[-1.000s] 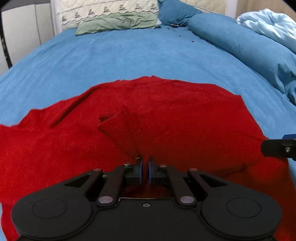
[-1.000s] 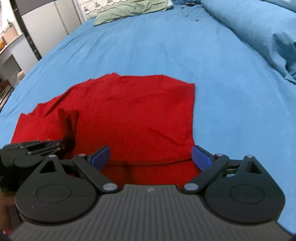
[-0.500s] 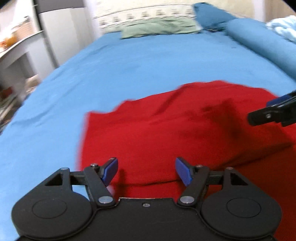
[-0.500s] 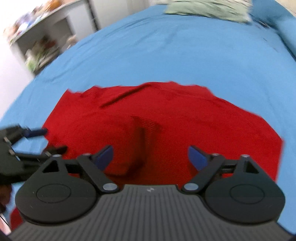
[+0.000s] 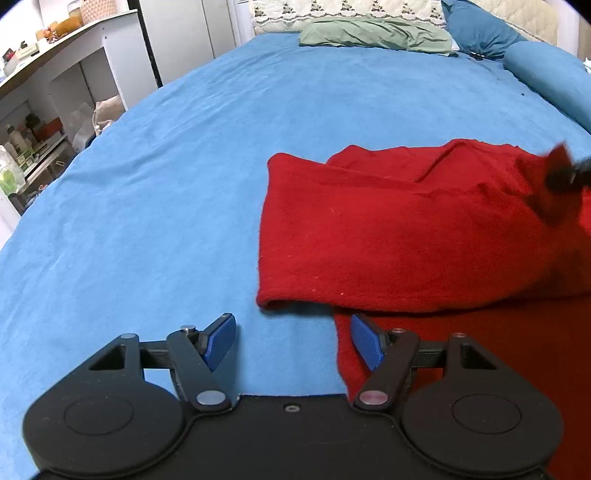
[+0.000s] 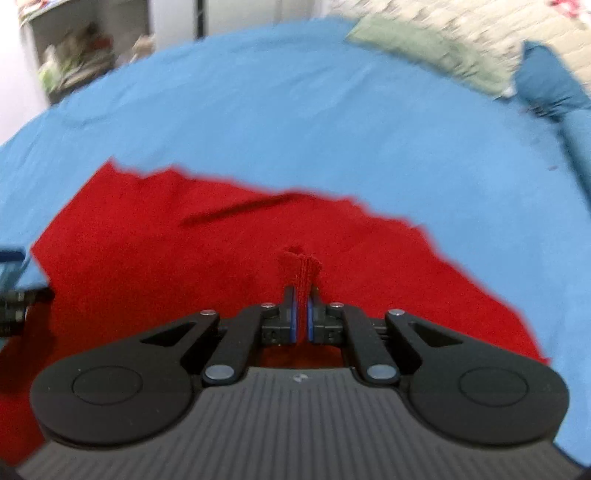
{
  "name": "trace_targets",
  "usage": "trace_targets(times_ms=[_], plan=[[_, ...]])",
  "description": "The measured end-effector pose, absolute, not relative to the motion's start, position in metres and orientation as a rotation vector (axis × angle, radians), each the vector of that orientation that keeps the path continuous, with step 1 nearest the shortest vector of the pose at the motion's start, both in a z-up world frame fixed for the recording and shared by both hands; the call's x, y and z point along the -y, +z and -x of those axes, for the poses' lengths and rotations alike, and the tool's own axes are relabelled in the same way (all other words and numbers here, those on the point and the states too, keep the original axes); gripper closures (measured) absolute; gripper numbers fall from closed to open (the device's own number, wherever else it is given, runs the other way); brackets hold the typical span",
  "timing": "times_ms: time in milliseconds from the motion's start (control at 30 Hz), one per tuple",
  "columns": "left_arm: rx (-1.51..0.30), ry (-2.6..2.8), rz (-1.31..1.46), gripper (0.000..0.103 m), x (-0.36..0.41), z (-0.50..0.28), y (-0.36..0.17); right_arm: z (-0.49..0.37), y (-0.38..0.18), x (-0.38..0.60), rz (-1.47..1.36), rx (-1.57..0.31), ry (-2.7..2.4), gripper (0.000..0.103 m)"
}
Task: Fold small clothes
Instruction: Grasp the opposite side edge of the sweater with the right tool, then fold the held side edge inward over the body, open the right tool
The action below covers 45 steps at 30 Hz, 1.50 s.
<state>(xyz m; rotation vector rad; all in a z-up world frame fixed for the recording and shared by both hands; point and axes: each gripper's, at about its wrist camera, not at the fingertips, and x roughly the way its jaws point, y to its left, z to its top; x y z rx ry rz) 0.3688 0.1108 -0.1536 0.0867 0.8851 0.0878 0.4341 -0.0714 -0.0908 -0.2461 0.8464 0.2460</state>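
A: Shelving (image 5: 40, 122) is seen at the far left of the left wrist view, beside the bed (image 5: 155, 206), which is covered by a blue sheet. How are the jaws of the left gripper (image 5: 293, 343) set?

B: They are held wide apart, and nothing is gripped between them. The left blue pad is seen over bare sheet, while the right blue pad is seen over the edge of the red garment (image 5: 417, 236). Whether that pad is touching the cloth cannot be told.

A: Where is the garment laid?

B: It is spread on the bed ahead and to the right of the left gripper. One layer is folded over another, and a rounded fold edge is seen just beyond the open jaws. A green pillow (image 5: 373, 35) and a dark blue pillow (image 5: 480, 27) are seen at the head of the bed.

A: And the right gripper (image 6: 301, 321)?

B: Its jaws are drawn together and clamped on a pinch of the red garment, with a small tuft of cloth left standing up above the pads. The rest of the garment is seen lying flat on the blue sheet around it. That view is blurred, so finer detail cannot be made out.
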Motion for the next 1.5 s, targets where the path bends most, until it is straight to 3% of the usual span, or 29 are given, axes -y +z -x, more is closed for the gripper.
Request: trace_targets(times_ms=[333, 433, 633, 867, 933, 1000, 1033, 1200, 1367, 1500], plan=[[-0.863, 0.029, -0.097, 0.029, -0.106, -0.396, -0.156, -0.413, -0.035, 0.17, 0.058, -0.71, -0.064, 0.083], [-0.86, 0.03, -0.11, 0.03, -0.099, -0.398, -0.158, -0.407, -0.038, 0.191, 0.005, -0.719, -0.103, 0.083], [-0.903, 0.051, -0.063, 0.048, -0.108, -0.395, -0.161, -0.393, -0.052, 0.234, -0.073, -0.711, -0.162, 0.083], [-0.902, 0.059, -0.095, 0.047, -0.106, -0.385, -0.153, -0.364, -0.108, 0.261, -0.097, -0.808, -0.166, 0.08], [-0.863, 0.04, -0.126, 0.039, -0.097, -0.38, -0.142, -0.354, -0.113, 0.262, -0.104, -0.825, -0.19, 0.068], [-0.817, -0.003, -0.143, 0.032, -0.086, -0.375, -0.128, -0.344, -0.112, 0.26, -0.082, -0.829, -0.234, 0.016], [-0.802, -0.027, -0.148, 0.031, -0.08, -0.375, -0.123, -0.335, -0.106, 0.256, -0.06, -0.794, -0.234, 0.011], [-0.798, -0.146, -0.145, 0.03, -0.051, -0.388, -0.117, -0.333, -0.099, 0.239, -0.028, -0.765, -0.067, 0.011], [-0.868, -0.148, -0.098, 0.03, -0.04, -0.408, -0.147, -0.359, -0.132, 0.238, -0.051, -0.86, -0.027, 0.011], [-0.856, -0.136, -0.072, 0.028, -0.037, -0.408, -0.166, -0.35, -0.147, 0.243, -0.098, -0.805, -0.013, 0.007]])
